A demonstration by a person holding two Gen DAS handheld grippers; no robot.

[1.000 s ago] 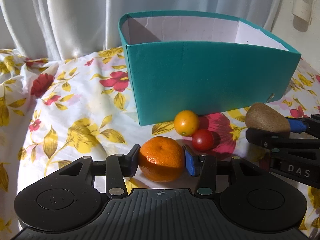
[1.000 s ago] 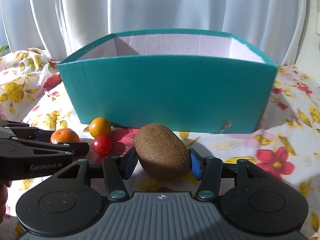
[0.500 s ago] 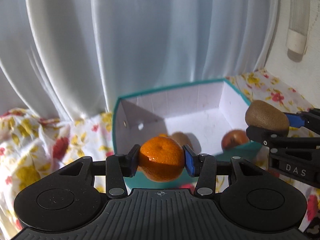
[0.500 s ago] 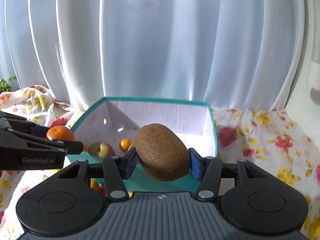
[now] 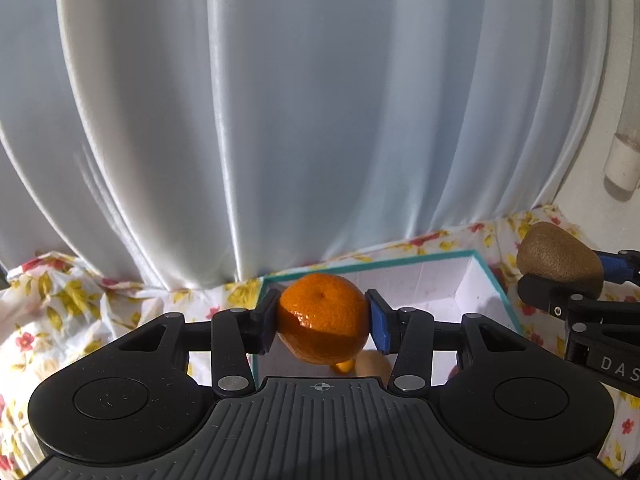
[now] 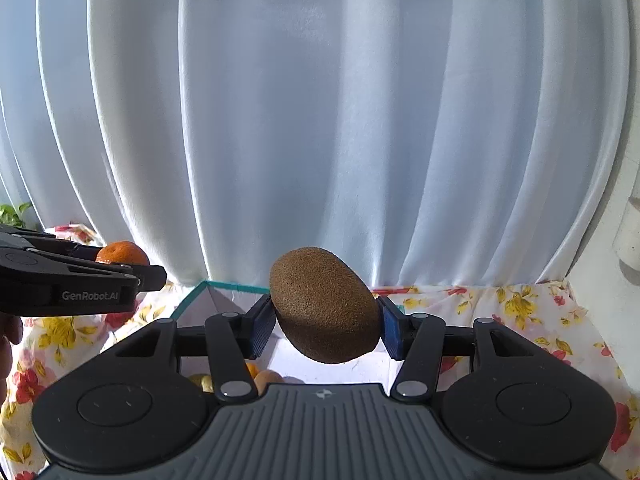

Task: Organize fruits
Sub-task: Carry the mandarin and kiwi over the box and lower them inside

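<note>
Glossy dimpled mandarin (image 5: 322,318), matt fuzzy kiwi (image 6: 324,306), sheer white curtain (image 5: 280,120), flowered cotton cloth (image 6: 540,320)

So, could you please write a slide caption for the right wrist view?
Right gripper holds a kiwi above the teal box.

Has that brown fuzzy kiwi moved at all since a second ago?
Yes. The brown fuzzy kiwi has gone up and forward: it was low beside the teal cardboard box's front wall, now above its open top.
</note>
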